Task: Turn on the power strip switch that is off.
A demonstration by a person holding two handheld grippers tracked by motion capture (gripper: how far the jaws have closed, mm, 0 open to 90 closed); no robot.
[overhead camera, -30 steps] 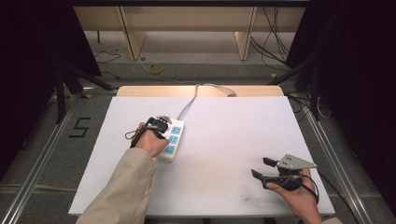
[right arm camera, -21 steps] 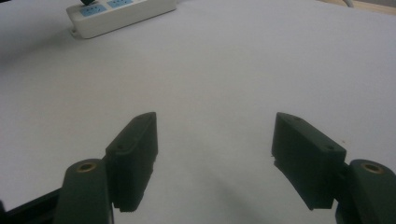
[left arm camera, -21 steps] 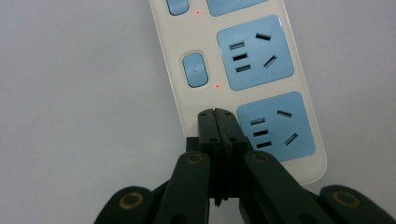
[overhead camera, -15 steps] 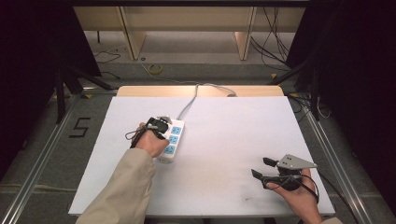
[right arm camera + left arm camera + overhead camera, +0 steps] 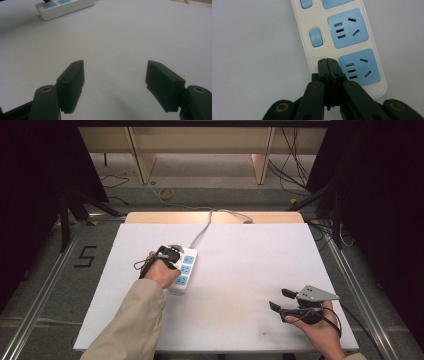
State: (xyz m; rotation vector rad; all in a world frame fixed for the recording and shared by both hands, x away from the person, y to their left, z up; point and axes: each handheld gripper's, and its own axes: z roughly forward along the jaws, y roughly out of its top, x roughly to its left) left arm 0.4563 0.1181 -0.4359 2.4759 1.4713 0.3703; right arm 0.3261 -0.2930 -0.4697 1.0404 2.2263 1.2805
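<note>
A white power strip (image 5: 184,270) with blue sockets lies left of the table's middle. In the left gripper view the strip (image 5: 347,27) shows blue switch buttons (image 5: 315,37), each with a small red light (image 5: 328,46) beside it. My left gripper (image 5: 327,61) is shut, its jaws pressed together with nothing between them. Its tips stand on the strip's switch column beside the nearest socket, and whatever lies under them is hidden. From above, the left gripper (image 5: 174,256) points down at the strip. My right gripper (image 5: 280,300) rests open near the front right, and in its own view (image 5: 115,67) holds nothing.
The strip's grey cord (image 5: 202,230) runs off the white table top (image 5: 250,260) over the far edge. Wooden furniture legs and loose cables stand on the floor beyond. Dark curtains flank both sides. In the right gripper view, the strip (image 5: 65,7) lies far off.
</note>
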